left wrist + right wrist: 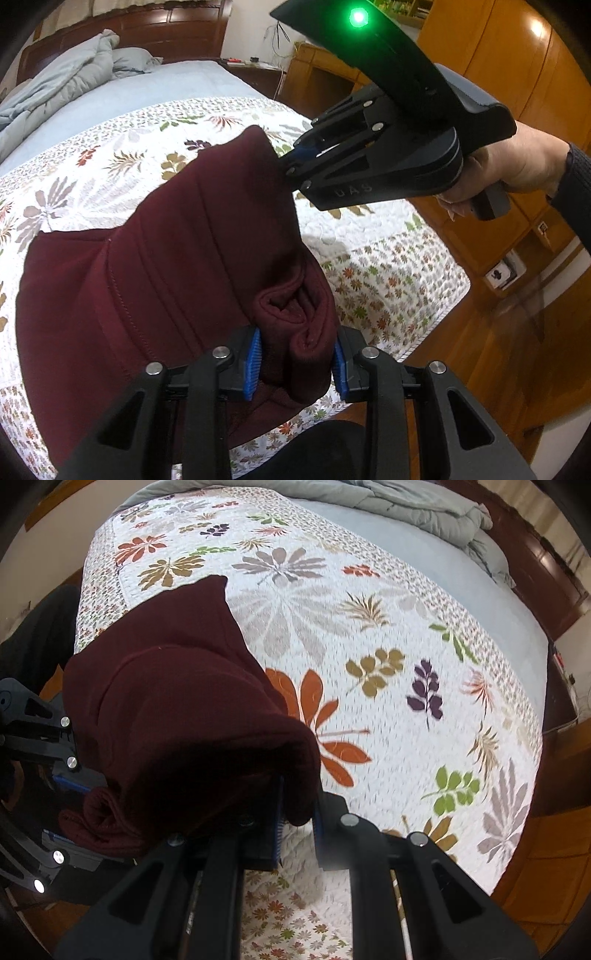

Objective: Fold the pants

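Dark maroon pants (147, 277) hang folded over above a floral quilt (110, 162), held up between both grippers. At the bottom of the left wrist view, my left gripper (297, 354) is shut on a bunched, rolled edge of the fabric between its blue pads (253, 363). My right gripper (286, 162), held by a hand (517, 166), is shut on the far upper corner of the pants. In the right wrist view the right gripper (298, 819) pinches a fold of the pants (166, 701), and the left gripper (70, 808) holds the roll at the left edge.
The quilt (369, 627) covers the foot of a bed with a blue sheet (147, 85) and a crumpled grey-blue duvet (55, 85) near the wooden headboard. A wooden wardrobe (517, 74) and nightstand (321, 81) stand to the right over a wood floor (480, 350).
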A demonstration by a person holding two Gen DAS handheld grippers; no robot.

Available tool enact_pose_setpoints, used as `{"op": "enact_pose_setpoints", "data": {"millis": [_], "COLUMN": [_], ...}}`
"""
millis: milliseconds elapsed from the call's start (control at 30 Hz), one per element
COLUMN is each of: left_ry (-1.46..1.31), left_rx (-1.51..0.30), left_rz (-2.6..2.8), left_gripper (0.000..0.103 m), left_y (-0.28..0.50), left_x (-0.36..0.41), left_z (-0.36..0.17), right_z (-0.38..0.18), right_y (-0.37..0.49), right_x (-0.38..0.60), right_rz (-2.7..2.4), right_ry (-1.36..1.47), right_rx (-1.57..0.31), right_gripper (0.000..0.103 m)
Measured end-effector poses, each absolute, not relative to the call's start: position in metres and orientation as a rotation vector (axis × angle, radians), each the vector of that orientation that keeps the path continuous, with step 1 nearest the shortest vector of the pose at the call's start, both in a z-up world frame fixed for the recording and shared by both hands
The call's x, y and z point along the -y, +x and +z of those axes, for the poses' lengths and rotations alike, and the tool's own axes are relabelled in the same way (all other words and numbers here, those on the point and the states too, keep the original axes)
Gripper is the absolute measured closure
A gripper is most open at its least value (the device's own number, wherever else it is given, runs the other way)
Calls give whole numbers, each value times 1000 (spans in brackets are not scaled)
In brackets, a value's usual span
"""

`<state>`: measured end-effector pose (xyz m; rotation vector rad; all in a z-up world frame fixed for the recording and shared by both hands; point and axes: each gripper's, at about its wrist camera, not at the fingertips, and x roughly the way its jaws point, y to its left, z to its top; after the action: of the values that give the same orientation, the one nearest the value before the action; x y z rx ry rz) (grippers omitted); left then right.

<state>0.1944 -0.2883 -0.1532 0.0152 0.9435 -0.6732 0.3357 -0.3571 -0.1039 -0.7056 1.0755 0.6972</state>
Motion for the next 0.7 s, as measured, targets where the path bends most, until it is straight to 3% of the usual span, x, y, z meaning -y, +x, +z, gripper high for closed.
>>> {"op": "enact_pose_setpoints", "data": {"millis": [167, 333, 500, 567, 633, 700], "left_ry": [27, 21, 43, 44, 39, 11], "left_rx": [-963, -963, -959, -960, -957, -955], "left_rz": [-677, -690, -686, -684, -686, -710], "left_gripper": [72, 71, 71, 71, 71, 67], "left_y": [197, 198, 194, 194, 193, 192], "left_x": [293, 291, 293, 293, 292, 289], "left_z": [-164, -167, -166, -165, -165, -164], "right_z": [-115, -122, -131, -133, -136, -138], "right_y": [336, 339, 320, 312, 307, 303], "right_x": [377, 424, 474, 484, 491, 495], "right_rz": [676, 585, 536, 517, 492, 472], "right_ry": [-580, -239, 92, 166, 242, 305], "right_rx": [-1097, -1199, -1223, -1224, -1243, -1253], "right_gripper": [85, 64, 63, 55, 35, 32]}}
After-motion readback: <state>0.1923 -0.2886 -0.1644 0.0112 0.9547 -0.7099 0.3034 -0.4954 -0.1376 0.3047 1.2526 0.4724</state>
